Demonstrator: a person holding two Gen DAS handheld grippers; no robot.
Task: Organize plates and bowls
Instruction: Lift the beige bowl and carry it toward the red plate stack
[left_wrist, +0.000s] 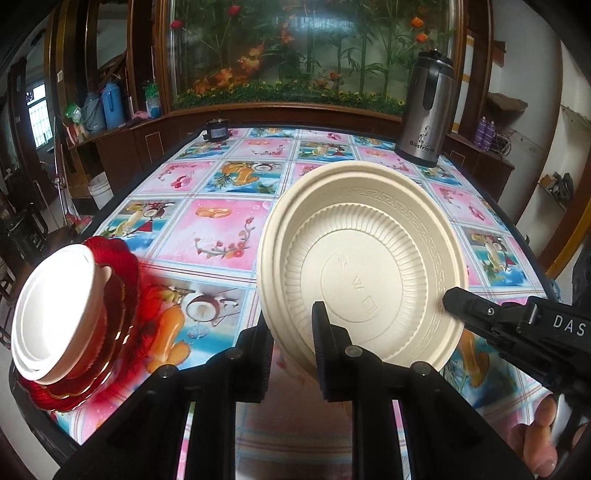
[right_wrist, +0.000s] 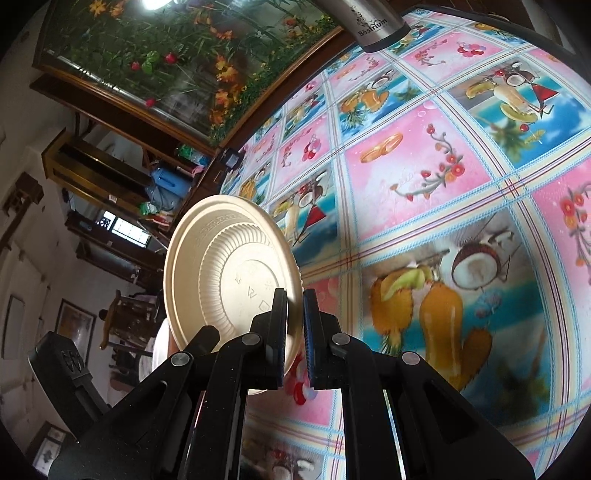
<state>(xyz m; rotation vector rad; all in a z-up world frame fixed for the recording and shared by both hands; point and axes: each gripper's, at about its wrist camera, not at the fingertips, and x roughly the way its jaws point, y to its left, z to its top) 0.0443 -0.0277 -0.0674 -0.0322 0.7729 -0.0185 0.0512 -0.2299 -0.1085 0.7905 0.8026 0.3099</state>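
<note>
Beige plate (left_wrist: 364, 269) held tilted above the table (left_wrist: 221, 229), underside up. Right gripper (right_wrist: 294, 325) pinches its rim; left gripper (left_wrist: 288, 350) straddles the near edge w/ jaws slightly apart, one finger (left_wrist: 325, 354) on the underside. At left, white bowls (left_wrist: 55, 314) sit inverted atop red plates (left_wrist: 122, 295). Steel flask (left_wrist: 424, 110) at far side.

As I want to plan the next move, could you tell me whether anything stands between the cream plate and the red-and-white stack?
Nothing visible does. Only bare tablecloth lies between the cream plate, held at its rim by the right gripper, and the stack at the table's edge.
</note>
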